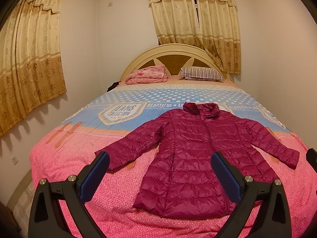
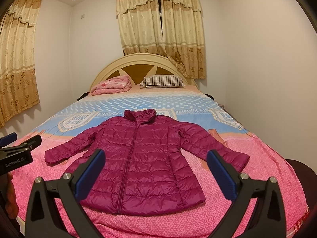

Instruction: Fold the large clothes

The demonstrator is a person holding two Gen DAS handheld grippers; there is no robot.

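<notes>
A magenta quilted puffer jacket (image 1: 196,158) lies flat, front up and zipped, on the pink and blue bedspread (image 1: 83,162), sleeves spread out to both sides, hood toward the headboard. It also shows in the right wrist view (image 2: 146,162). My left gripper (image 1: 160,164) is open and empty, held above the foot of the bed over the jacket's left half. My right gripper (image 2: 156,163) is open and empty, held over the jacket's middle and right hem. The left gripper's body (image 2: 17,150) shows at the left edge of the right wrist view.
A folded pink blanket (image 1: 147,74) and a striped pillow (image 1: 202,73) lie by the cream headboard (image 1: 178,49). Walls with curtains (image 1: 29,59) stand close on the left and behind the bed. A white wall runs along the bed's right side.
</notes>
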